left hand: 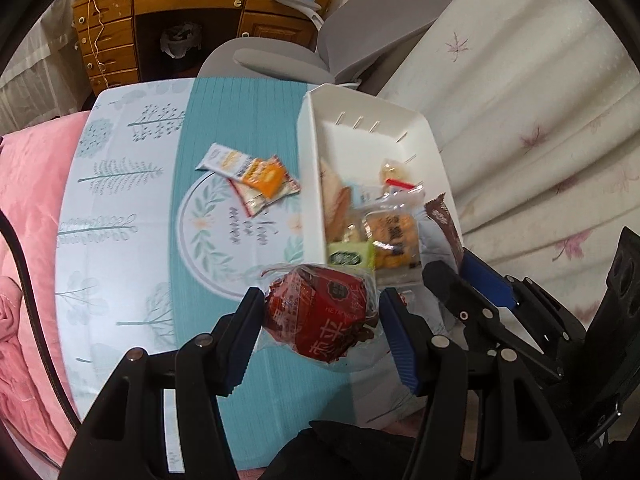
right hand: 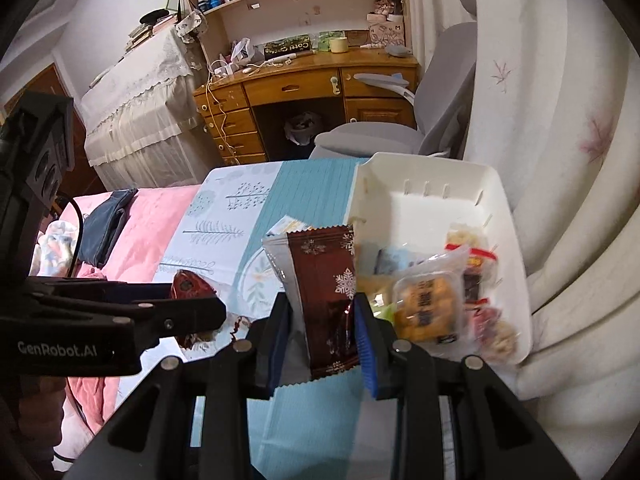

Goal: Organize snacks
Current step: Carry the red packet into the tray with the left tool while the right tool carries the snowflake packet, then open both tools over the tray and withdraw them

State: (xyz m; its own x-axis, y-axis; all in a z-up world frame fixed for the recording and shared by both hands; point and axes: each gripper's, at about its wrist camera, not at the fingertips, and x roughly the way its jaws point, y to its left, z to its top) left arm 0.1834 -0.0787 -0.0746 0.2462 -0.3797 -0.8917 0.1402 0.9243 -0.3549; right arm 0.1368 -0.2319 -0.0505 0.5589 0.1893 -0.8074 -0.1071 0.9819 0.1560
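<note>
Left gripper clamps red date packet beside white bin; right gripper level, pinching upright brown snowflake wrapper.

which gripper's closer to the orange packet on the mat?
Left. The left gripper, holding the red snack, is short of the orange packet; the right gripper is farther, beside the white tray.

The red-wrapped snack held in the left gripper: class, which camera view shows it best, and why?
The left wrist view: the red-wrapped snack sits large and central in the left gripper. The right wrist view shows only a sliver behind that gripper.
</note>
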